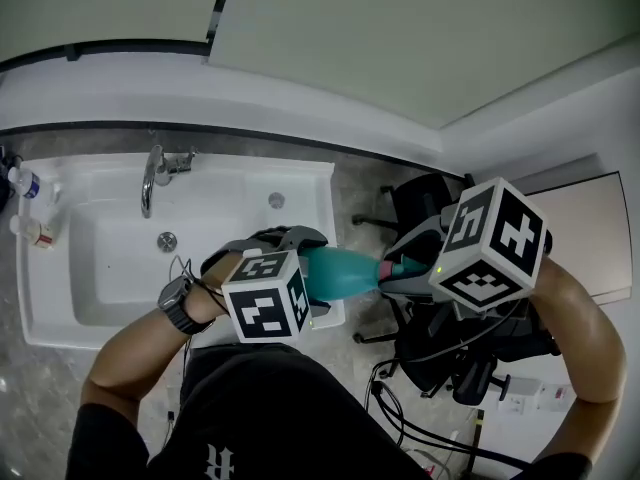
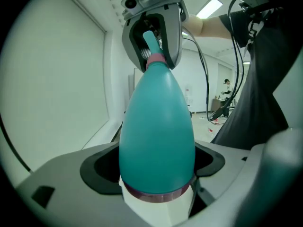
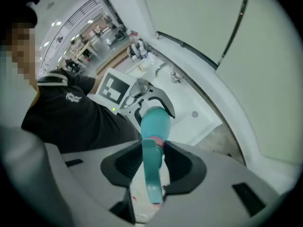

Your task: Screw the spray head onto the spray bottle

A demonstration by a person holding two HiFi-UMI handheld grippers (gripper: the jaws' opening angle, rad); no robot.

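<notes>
Standing at the far left edge of the head view, two small bottles point(image 1: 30, 208) sit on the table beside a white sink point(image 1: 100, 278), whose chrome faucet point(image 1: 150, 178) rises at the back rim. Over the sink's right front corner, a hand wearing a dark wristwatch point(image 1: 178, 306) carries the left tool point(image 2: 156, 174). Its jaws are clamped on the wide lower end of the spray bottle point(image 1: 345, 271), where a white base and a dark band meet the teal body. The spray bottle is held in the air, lying roughly level in the head view, with its narrow neck pointing right. At that neck a pink collar point(image 2: 156, 59) meets the teal body. The spray head point(image 3: 152, 174) sits there, between the jaws of the right tool point(image 1: 398, 268), which close on it from both sides. That tool's marker cube point(image 1: 495, 243) faces the camera. Behind and below it stands a black chair point(image 1: 420, 203) on the floor, with dark cables point(image 1: 420, 423) trailing near the person's right arm.
</notes>
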